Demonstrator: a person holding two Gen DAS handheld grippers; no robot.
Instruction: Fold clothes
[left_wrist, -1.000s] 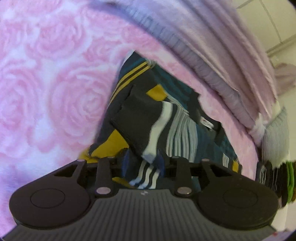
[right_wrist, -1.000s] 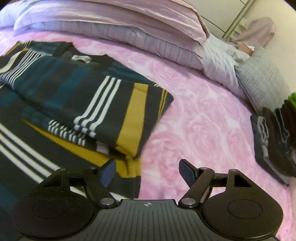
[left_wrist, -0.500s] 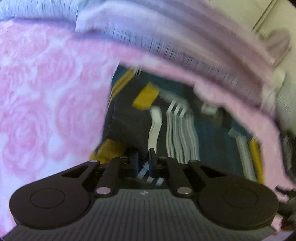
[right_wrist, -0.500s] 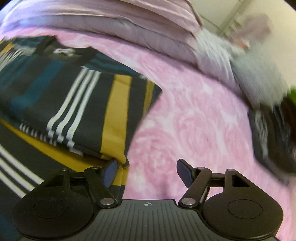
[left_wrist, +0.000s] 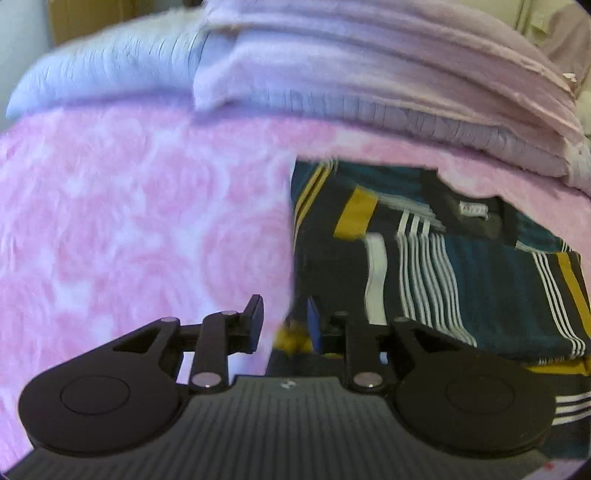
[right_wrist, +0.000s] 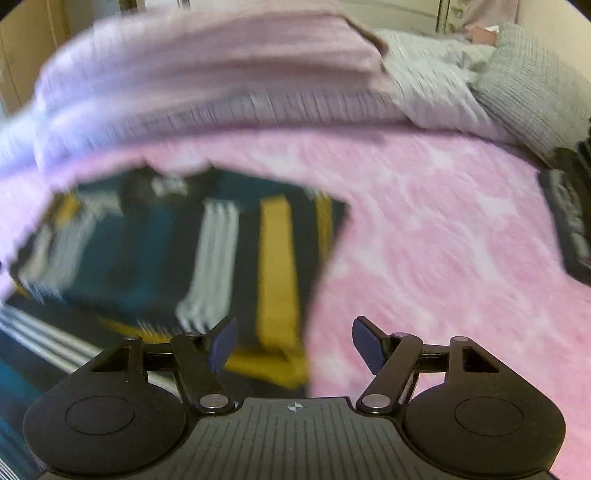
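Both grippers lift off the striped shirt (left_wrist: 461, 280); left gripper (left_wrist: 284, 325) has just opened, empty, right gripper (right_wrist: 291, 343) wide, empty. Shirt lies half-folded below the pillows (left_wrist: 369, 74); next fold needs square edges.

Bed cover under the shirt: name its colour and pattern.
Pink bed cover with a paler rose pattern, clearest in the left wrist view.

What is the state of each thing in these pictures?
Dark striped knit sweater: lying on the pink rose-patterned blanket, sides folded in, label showing.
Left claw: jaws apart, just opened, nothing pressed.
Right claw: wide open, empty, over the sweater's edge.
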